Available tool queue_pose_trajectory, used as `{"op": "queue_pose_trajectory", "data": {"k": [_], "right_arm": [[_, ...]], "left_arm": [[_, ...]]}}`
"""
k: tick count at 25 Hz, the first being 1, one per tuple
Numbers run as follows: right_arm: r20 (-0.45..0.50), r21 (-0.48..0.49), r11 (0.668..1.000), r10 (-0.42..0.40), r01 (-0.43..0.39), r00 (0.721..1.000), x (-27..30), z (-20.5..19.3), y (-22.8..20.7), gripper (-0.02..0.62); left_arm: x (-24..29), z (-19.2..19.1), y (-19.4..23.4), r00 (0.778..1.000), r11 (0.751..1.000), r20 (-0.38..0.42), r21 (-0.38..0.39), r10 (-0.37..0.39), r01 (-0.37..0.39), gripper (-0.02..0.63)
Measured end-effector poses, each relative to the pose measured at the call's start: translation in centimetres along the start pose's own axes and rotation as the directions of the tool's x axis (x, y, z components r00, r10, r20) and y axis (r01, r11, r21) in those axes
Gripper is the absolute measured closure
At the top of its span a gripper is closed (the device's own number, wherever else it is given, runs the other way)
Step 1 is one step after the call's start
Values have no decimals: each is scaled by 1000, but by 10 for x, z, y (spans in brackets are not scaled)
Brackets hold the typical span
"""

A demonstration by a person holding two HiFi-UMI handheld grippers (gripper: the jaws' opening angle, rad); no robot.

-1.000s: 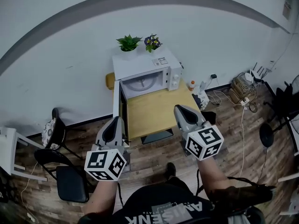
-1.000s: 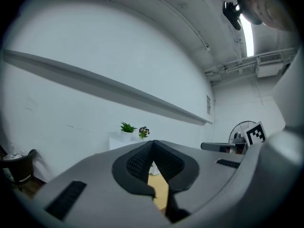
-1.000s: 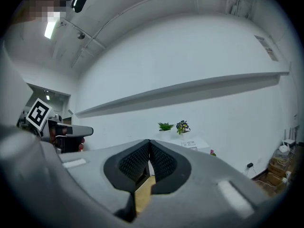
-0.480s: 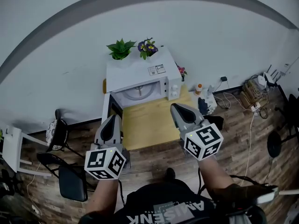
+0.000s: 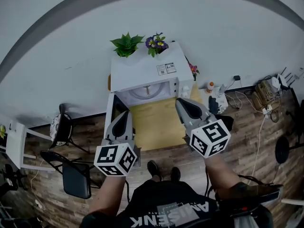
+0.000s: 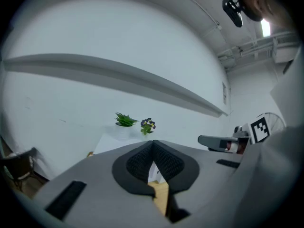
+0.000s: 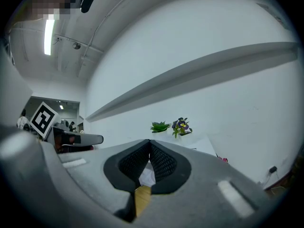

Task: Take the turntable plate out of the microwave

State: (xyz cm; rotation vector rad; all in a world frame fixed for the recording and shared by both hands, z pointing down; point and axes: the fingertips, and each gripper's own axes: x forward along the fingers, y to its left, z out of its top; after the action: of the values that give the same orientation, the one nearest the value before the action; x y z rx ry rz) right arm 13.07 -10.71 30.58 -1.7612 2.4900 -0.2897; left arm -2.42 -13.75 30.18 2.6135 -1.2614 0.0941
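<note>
The microwave (image 5: 146,71) has its door open, and the turntable plate (image 5: 146,92) lies inside it. The left gripper (image 5: 124,115) and right gripper (image 5: 181,102) are both clenched and empty, over the wooden worktop (image 5: 156,123), short of the plate. I'd call this the approach. Next, one gripper must open and reach in for the rim.
</note>
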Motion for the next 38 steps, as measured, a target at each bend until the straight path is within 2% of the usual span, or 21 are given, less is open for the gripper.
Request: {"op": "queue_pose_trajectory", "data": {"k": [2,6,9,12,17,20,24,26,29,34,38], "right_arm": [[8,18,1000,-17,16,1000,11,0,0,592],[-8,28,998,-49,49,999,33,-3,4,583],[-26,10,998,-68,68,997,50,-2,3,581],[-43,27,996,-87,88,995,66,-10,4,581],[-100,89,990,-102,111,990,92,-39,-4,553],[-116,127,985,-102,117,988,102,-56,-15,535],[-155,157,983,-71,96,985,117,-82,-38,493],[-172,212,974,-49,86,984,121,-97,-53,464],[-182,302,949,-35,90,983,127,-121,-73,454],[-257,426,896,-14,126,966,142,-173,-102,407],[-325,491,857,12,158,946,156,-214,-112,393]], "left_arm": [[9,-2,5,999,998,5,-31,-46,47,604],[24,1,21,995,994,14,-37,-99,100,604],[37,4,36,995,991,37,-85,-97,100,604],[49,-6,54,995,987,7,-126,-104,104,604],[66,-37,62,992,991,-55,-70,-118,114,604],[74,-61,61,988,988,-98,-115,-116,104,604],[91,-83,67,989,986,-133,-161,-72,50,604],[99,-95,68,988,984,-149,-175,-45,18,604],[110,-118,72,984,977,-178,-212,-9,-30,604],[131,-161,88,971,934,-229,-328,65,-140,604],[142,-190,106,956,904,-267,-366,124,-219,603]]}}
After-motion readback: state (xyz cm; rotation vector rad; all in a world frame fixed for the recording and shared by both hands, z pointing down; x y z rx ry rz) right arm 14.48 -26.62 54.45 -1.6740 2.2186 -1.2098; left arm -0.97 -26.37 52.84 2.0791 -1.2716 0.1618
